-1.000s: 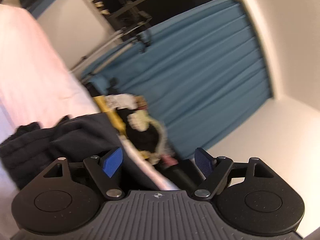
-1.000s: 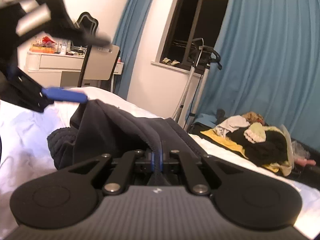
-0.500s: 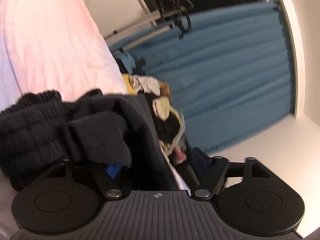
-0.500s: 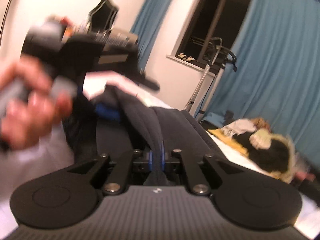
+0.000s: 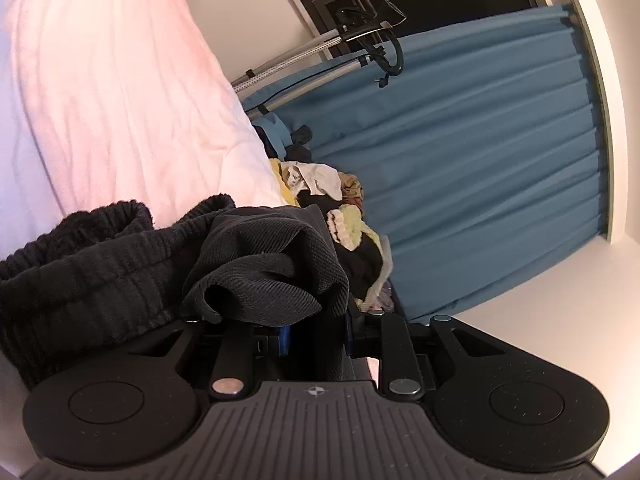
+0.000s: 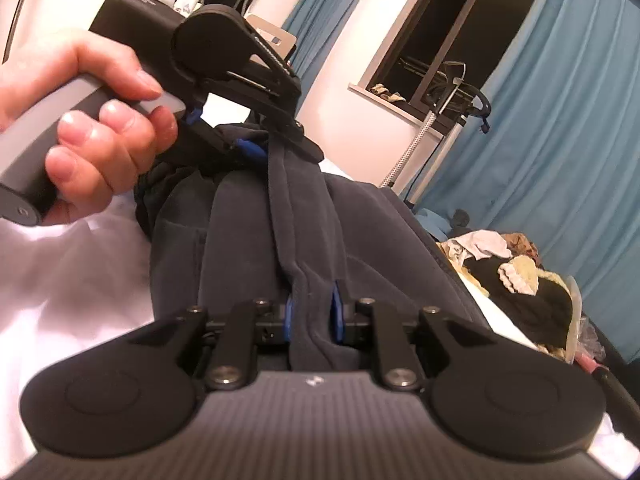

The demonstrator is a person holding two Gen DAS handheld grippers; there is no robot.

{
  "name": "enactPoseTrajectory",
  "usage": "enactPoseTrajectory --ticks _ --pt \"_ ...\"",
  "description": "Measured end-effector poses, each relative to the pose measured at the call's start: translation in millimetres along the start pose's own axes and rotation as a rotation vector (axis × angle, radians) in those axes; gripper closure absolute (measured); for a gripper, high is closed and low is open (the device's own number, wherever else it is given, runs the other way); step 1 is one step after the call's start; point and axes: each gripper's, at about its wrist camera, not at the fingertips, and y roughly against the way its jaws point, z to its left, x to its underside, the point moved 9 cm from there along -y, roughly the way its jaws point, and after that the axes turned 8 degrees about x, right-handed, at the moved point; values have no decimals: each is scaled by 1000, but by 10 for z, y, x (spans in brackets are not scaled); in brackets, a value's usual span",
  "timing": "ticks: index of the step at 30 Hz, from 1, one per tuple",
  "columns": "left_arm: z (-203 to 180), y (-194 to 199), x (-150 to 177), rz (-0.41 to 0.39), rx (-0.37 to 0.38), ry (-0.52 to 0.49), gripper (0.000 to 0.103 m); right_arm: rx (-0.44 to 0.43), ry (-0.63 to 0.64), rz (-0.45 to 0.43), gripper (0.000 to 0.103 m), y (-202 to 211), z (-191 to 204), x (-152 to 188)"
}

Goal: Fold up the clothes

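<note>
**Dark garment held between two grippers on a bed**

A white bed (image 6: 80, 272) carries the dark garment (image 6: 248, 248), which stretches lengthwise from the right gripper (image 6: 312, 316) away to the left gripper (image 6: 256, 148). Blue curtain (image 5: 480, 168) and a heap of clothes (image 6: 516, 276) stand beyond the bed's far side. Left gripper: jaws closing, a bunched fold of the garment between the blue pads and apparently pinched, though draped cloth partly hides the contact. Right gripper: jaws opening, a ridge of fabric between them; the pads seem clear of it. A hand (image 6: 88, 120) grasps the left gripper's handle.
</note>
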Motion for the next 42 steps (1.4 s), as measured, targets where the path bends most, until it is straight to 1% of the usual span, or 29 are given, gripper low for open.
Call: enactPoseTrajectory --ticks 2,5,8,9,10,12,13,14,16,18,19,20,21,22,23,24,25,26,28,30,31,32,34,37,38,39,40,41,42 --pt "-90 20 15 -18 -37 -58 93 3 -22 1 84 10 -10 -17" --pt "-267 219 4 -74 -49 -105 95 5 -81 -25 84 87 -105 -108" --pt "-369 514 22 -107 -52 -99 97 25 -127 -79 83 220 -286 -256" --pt "-357 592 28 -112 -65 -103 97 6 -148 -77 83 237 -308 -268" --pt "-314 638 43 -108 -87 -116 97 -24 -158 -60 82 226 -283 -246" --pt "-151 587 75 -78 -152 -140 97 -77 -121 1 82 119 -112 -114" --pt "-58 531 94 -54 -177 -144 97 -101 -97 36 77 54 -10 -32" --pt "9 481 104 -40 -190 -148 96 -102 -77 51 76 -7 67 30" --pt "18 442 98 -32 -194 -170 95 -93 -28 63 75 -88 160 85" --pt "-76 501 98 -35 -165 -177 94 -90 -31 57 74 -70 112 36" --pt "-122 544 98 -37 -153 -178 92 -89 -56 48 67 -33 60 7" --pt "-163 590 95 -42 -146 -177 87 -81 -76 30 48 12 14 -13" --pt "-205 637 93 -46 -140 -176 82 -67 -86 13 37 60 -14 -28" --pt "-243 686 102 -46 -140 -169 65 -62 -90 -7 30 104 -29 -31" --pt "-285 728 122 -44 -137 -160 44 -67 -83 -22 30 137 -19 -35" --pt "-332 780 153 -43 -130 -152 33 -71 -70 -34 30 161 3 -38" --pt "-376 839 201 -47 -125 -148 20 -70 -59 -45 30 178 32 -42" --pt "-396 896 255 -48 -137 -153 12 -70 -48 -57 30 197 61 -48" --pt "-409 1009 365 -43 -180 -173 11 -81 -28 -98 30 246 109 -92" --pt "-322 1098 474 -31 -226 -147 9 -89 4 -150 27 327 179 -145" --pt "-269 1120 517 -23 -235 -121 8 -104 22 -162 19 349 225 -165" --pt "-215 1117 551 -11 -228 -92 7 -117 42 -171 16 363 273 -178" --pt "-128 1044 586 15 -222 -62 7 -118 97 -143 16 271 384 -111" --pt "-31 908 627 42 -255 -62 5 -120 180 -102 18 134 548 -12" --pt "-12 862 654 55 -253 -60 5 -119 203 -89 26 89 591 18" --pt "3 817 679 67 -248 -58 5 -108 186 -81 32 45 560 23" --pt "19 770 705 79 -246 -53 4 -103 156 -65 45 14 516 11" --pt "29 720 727 90 -242 -47 4 -105 127 -54 53 -1 470 -9" --pt "30 674 748 101 -233 -43 3 -104 109 -48 56 -3 438 -22"
